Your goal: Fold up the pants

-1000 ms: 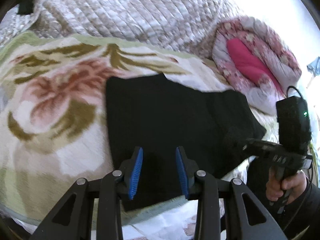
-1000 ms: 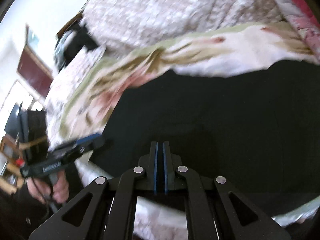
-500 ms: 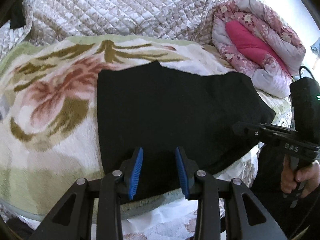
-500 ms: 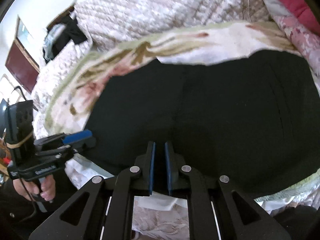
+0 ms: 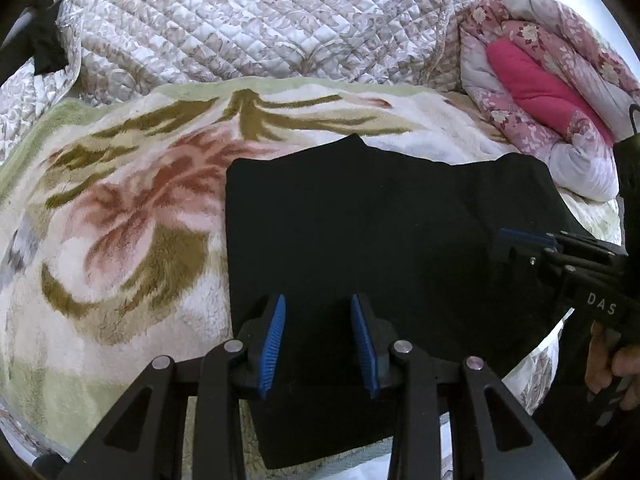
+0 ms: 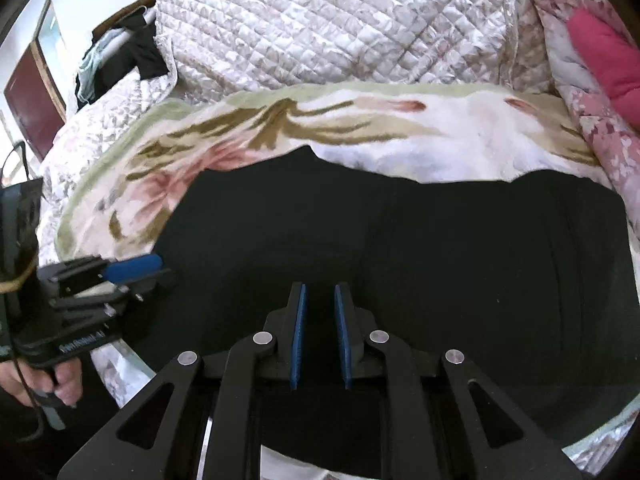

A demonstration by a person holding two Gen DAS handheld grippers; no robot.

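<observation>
Two wrist views show black pants lying on a bed.

Left wrist view: the pants (image 5: 384,248) lie flat as a wide dark rectangle on a flowered fleece blanket (image 5: 120,232), their near edge at the bed's edge. The left gripper (image 5: 318,340) hangs over that near edge with its blue-padded jaws about half open — nothing between them, the cloth lying below. At the right, the right gripper (image 5: 516,240) reaches in over the pants' right end, held by a hand (image 5: 612,364). Behind the blanket lies a quilted beige bedspread (image 5: 256,28), and a rolled pink floral quilt (image 5: 560,92) sits at the far right.

Right wrist view: the pants (image 6: 460,264) fill the middle of the frame, again on the flowered blanket (image 6: 360,132). The right gripper (image 6: 320,332) points at the near part of the cloth; its jaws have just been opening and stand a narrow gap apart, gripping nothing. At the left, the left gripper (image 6: 136,268) sits at the pants' left end, its jaws parted, held by the other hand (image 6: 48,384). Dark clothes (image 6: 120,60) hang at the far left.
</observation>
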